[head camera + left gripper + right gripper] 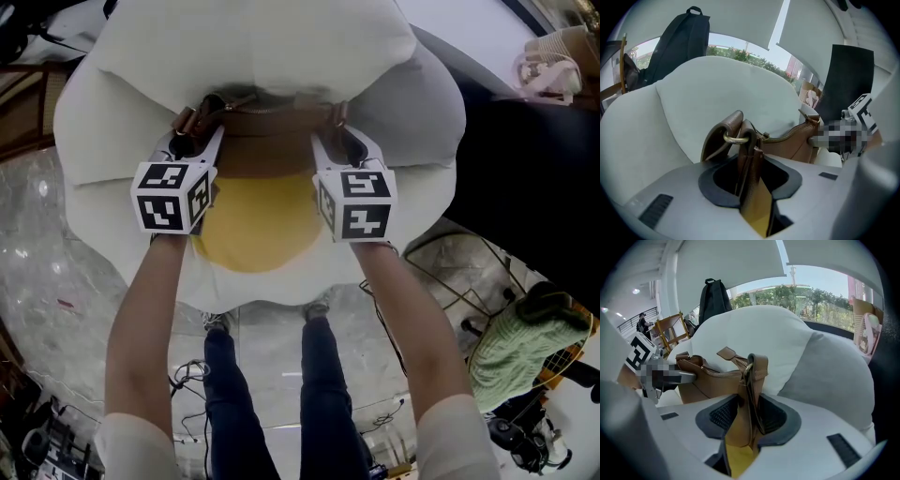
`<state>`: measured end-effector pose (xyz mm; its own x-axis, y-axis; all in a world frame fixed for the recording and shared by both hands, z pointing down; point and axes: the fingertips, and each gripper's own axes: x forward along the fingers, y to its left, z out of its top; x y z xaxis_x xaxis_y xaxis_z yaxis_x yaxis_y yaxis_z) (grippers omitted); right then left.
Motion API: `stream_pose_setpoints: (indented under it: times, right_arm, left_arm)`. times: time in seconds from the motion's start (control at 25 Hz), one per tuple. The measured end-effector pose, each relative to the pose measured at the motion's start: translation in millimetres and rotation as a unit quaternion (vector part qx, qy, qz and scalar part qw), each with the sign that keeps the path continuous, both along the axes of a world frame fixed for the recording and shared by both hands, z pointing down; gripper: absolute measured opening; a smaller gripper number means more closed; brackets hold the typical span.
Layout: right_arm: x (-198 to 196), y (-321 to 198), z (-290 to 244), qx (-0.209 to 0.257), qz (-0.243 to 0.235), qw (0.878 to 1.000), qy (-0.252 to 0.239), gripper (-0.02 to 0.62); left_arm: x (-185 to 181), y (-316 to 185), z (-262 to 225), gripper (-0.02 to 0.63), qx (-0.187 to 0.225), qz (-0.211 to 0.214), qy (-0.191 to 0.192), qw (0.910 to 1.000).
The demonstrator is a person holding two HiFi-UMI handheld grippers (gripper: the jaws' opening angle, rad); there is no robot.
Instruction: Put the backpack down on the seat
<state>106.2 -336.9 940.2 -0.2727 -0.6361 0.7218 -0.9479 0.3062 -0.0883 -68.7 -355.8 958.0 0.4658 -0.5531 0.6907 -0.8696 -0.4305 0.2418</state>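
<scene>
Left gripper (202, 120): white moulded shell, cube (172, 195) of black-and-white square markers at its rear. Right gripper (337, 129), to its right, same build. Dark grey ribbed pads (723, 416) inside. Below the left gripper: cream sleeves (136, 445), navy trousers (323, 403), pale shoes (217, 322).

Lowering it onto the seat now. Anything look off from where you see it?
One mismatch: the left gripper and right gripper grip the straps of a brown handbag, not a backpack. A black backpack shows behind the white chair. Nothing looks spilled or damaged.
</scene>
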Motion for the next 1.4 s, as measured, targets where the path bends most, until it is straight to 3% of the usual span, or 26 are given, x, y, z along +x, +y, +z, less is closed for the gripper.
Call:
stream_pose_setpoints:
  times: [0.16,0.36,0.72,0.8,0.92,1.0,1.08,1.16,1.4]
  right_arm:
    - [2.8,-9.9,4.0,0.005,0.023,1.0,-0.019,0.158]
    - [13.4,-4.3,9.9,-0.001,0.075,0.995,-0.059,0.243]
    - [23.7,24.5,10.2,-0.006,0.09,0.994,-0.057,0.251]
    - [24.5,29.2,4.8,-0.002,0.093,0.994,-0.056,0.23]
    - [25.9,32.5,-7.7,0.014,0.087,0.996,-0.032,0.109]
    - [25.6,33.2,-15.9,0.022,0.085,0.996,-0.024,0.059]
    - [24.3,34.8,-22.3,0.026,0.083,0.996,-0.021,0.045]
    - [22.3,37.6,-27.3,0.026,0.08,0.996,-0.02,0.034]
    - [21.9,47.3,-42.8,0.024,0.086,0.996,-0.021,0.031]
  left_arm:
    - [-1.9,-9.7,1.9,0.135,0.002,-0.012,0.009,0.9999]
    - [-18.0,-7.3,8.3,0.249,-0.018,-0.086,0.083,0.9927]
    - [-36.8,18.1,7.9,0.275,-0.026,-0.117,0.081,0.9894]
    - [-44.1,24.4,4.6,0.275,-0.024,-0.122,0.077,0.9893]
    - [-50.0,30.3,-4.4,0.271,-0.013,-0.117,0.067,0.9907]
    - [-49.9,32.6,-12.7,0.23,-0.007,-0.113,0.069,0.9912]
    - [-47.0,36.2,-20.8,0.108,-0.001,-0.101,0.065,0.9928]
    - [-45.9,40.1,-27.8,0.04,0.004,-0.095,0.063,0.9935]
    - [-41.6,54.3,-44.9,0.034,-0.001,-0.08,0.078,0.9937]
